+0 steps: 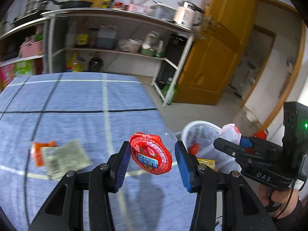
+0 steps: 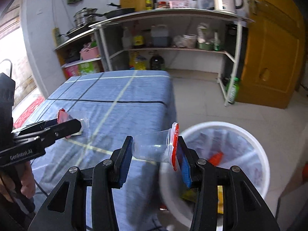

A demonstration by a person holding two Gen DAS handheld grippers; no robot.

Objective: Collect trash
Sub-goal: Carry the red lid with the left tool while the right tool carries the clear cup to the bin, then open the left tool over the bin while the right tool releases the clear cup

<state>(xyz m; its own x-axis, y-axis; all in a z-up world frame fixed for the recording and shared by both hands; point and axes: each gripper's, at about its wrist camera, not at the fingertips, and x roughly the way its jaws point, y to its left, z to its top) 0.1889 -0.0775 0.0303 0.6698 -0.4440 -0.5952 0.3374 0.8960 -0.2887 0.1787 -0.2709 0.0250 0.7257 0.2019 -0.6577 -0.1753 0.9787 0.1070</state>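
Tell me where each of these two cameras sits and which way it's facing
Left wrist: on the left gripper, facing over its fingers and held red-lidded cup toward blue table and shelves; right gripper and hand show.
Right wrist: on the right gripper, facing past its clear cup toward white bin; left gripper and hand show.
Shared: table, bin, shelves, door.

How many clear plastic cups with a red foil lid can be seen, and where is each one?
2. One cup sits between the left gripper's jaws, above the table. The other cup is clamped in the right gripper, beside the white bin.
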